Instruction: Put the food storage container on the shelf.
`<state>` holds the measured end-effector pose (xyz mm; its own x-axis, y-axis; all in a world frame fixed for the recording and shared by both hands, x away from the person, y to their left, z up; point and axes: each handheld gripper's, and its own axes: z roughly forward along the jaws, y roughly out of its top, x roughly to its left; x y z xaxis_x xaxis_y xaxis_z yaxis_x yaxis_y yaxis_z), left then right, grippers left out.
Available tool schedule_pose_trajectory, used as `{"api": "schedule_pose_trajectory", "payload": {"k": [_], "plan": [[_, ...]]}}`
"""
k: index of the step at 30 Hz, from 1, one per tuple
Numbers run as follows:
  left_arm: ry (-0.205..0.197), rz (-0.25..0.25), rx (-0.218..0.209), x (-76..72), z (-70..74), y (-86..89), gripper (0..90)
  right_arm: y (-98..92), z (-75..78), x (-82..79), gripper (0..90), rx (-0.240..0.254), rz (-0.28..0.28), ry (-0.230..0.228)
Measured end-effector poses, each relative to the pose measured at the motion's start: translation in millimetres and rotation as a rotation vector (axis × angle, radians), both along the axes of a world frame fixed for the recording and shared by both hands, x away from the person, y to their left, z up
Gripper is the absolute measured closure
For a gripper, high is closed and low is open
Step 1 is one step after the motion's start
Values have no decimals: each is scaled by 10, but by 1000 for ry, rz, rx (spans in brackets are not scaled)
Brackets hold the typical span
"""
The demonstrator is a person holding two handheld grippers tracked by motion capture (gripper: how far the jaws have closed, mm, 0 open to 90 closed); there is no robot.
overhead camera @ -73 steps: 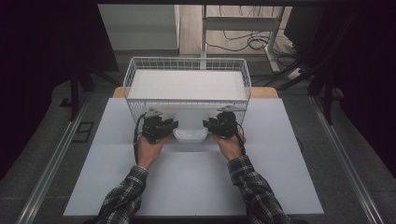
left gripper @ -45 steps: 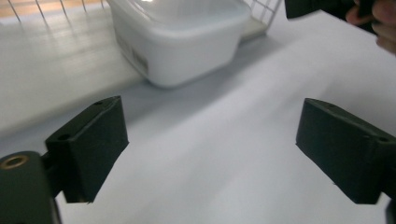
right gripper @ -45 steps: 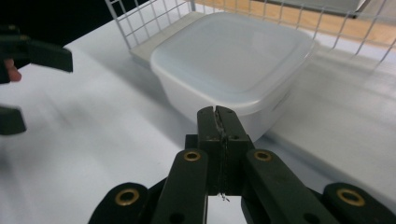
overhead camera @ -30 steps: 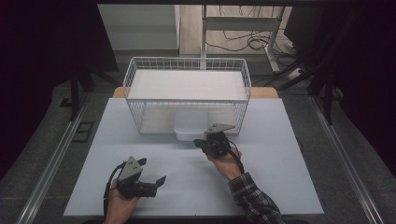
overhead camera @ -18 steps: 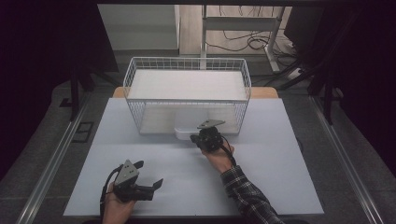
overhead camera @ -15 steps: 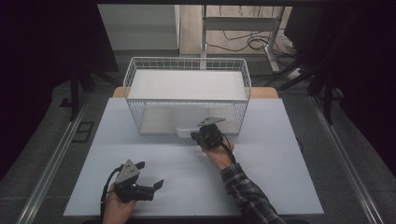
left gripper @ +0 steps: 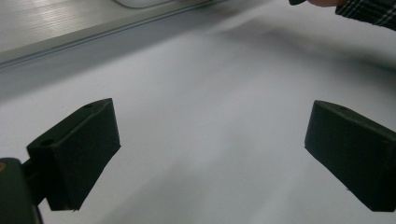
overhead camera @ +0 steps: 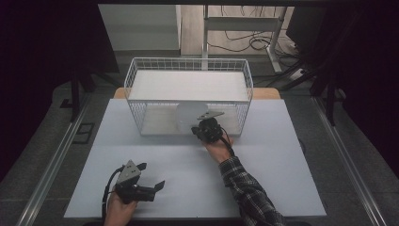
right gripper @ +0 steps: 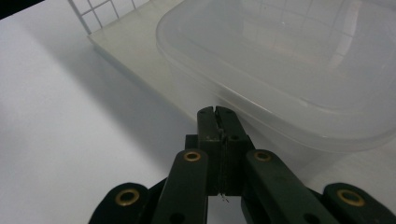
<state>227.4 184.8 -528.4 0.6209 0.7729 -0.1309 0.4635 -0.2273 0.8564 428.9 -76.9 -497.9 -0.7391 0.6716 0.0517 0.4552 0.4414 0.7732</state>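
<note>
With our right hand-held gripper (right gripper: 218, 122) closed and empty at the clear plastic container (right gripper: 299, 65) under the wire basket (overhead camera: 188, 96), we should nudge gently and squarely, while our left hand-held gripper (overhead camera: 150, 187) rests open at seven o'clock on the surface (overhead camera: 263, 188).

a white table top (overhead camera: 282, 179) spreads beneath the grippers; cables (overhead camera: 244, 44) lie on the floor well beyond them.

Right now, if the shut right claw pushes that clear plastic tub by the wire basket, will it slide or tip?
The clear plastic tub looks thin-walled and empty, so probably light. Its low, wide shape suggests sliding rather than tipping. The smooth rounded rim may let the right claw slip off.
</note>
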Motion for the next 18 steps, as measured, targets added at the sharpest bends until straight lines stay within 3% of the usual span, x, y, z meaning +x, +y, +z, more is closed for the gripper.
{"api": "schedule_pose_trajectory", "payload": {"k": [9,18], "plan": [[12,2,-15,7,0,9,31,12,-13,106,889,-2,-19,2],[16,5,-23,6,3,5,30,12,-15,118,879,35,-4,13]]}}
